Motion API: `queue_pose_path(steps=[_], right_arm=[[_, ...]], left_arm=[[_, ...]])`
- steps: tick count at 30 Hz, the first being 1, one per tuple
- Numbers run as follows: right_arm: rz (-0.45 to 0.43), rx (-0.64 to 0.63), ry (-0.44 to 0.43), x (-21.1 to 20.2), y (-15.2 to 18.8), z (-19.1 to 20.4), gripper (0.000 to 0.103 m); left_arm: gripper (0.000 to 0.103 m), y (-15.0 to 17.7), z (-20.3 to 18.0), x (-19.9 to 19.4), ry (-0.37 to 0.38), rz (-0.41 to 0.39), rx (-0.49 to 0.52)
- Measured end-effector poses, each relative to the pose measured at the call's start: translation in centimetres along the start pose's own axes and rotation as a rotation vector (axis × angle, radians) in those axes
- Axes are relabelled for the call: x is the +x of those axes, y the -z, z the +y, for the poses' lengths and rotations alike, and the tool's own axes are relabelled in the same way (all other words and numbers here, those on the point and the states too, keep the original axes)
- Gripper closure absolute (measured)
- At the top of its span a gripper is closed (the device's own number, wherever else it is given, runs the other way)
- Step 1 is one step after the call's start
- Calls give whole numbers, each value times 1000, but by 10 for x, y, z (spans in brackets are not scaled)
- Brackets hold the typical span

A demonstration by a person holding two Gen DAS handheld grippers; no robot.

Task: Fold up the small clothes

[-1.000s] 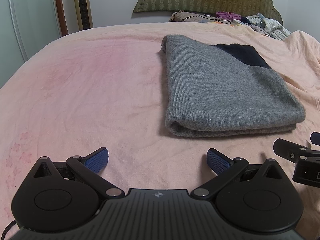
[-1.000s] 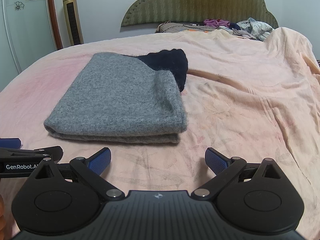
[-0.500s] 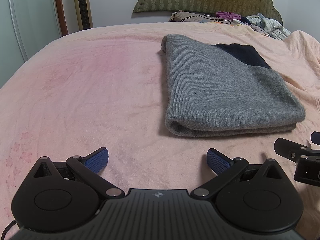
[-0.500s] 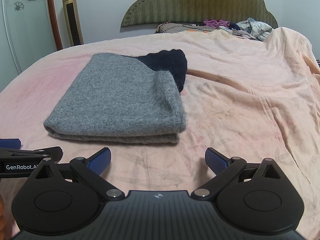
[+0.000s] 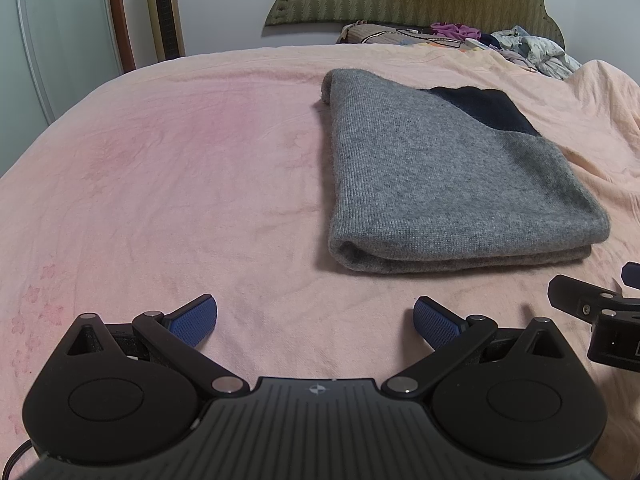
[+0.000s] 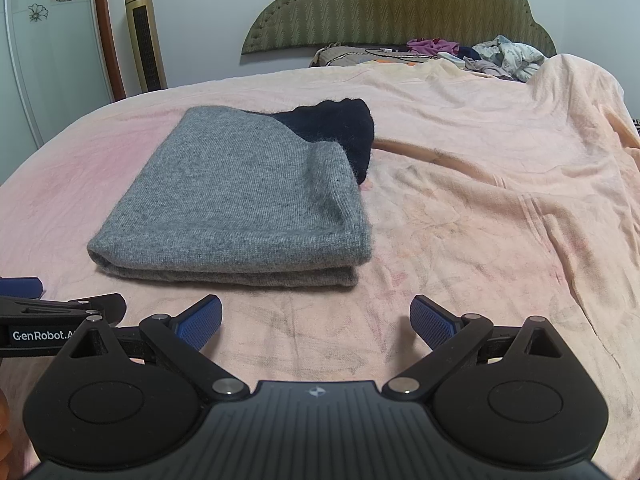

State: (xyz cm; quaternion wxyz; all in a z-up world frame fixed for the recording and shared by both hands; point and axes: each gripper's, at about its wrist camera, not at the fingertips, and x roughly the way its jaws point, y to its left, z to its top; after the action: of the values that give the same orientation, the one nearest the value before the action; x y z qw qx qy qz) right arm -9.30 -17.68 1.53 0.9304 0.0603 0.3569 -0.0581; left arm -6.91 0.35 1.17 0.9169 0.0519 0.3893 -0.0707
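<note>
**No change across the last second: fold looks finished, both tools idle**

While nothing has shifted between the earlier pictures and the present ones, the lack of movement is itself the finding. The grey knitted garment (image 5: 448, 176) lies folded into a compact rectangle on the pink bed sheet (image 5: 168, 184), with a dark navy part (image 6: 340, 128) showing at its far end. Its layers sit stacked and its edges are fairly square.

The left hand-held gripper (image 5: 316, 316) has stayed just short of the garment's near edge, fingers spread wide, nothing between them. The right hand-held gripper (image 6: 316, 316) has likewise remained in place, spread equally wide and empty, just near of the garment's front fold. Neither touches the cloth. The two tools sit side by side, each visible at the edge of the other's view.

Assessment: this garment appears complete. A heap of loose clothes (image 6: 504, 56) lies by the headboard (image 6: 400, 4); whether any is meant for folding cannot be told.
</note>
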Motion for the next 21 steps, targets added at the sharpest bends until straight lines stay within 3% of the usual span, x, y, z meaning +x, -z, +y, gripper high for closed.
queue_pose_path(steps=[21], right_arm=[[-4,-3,-5,-2,-1,0,2]], left_arm=[[0,1,-1,-1,-1,-3,3]])
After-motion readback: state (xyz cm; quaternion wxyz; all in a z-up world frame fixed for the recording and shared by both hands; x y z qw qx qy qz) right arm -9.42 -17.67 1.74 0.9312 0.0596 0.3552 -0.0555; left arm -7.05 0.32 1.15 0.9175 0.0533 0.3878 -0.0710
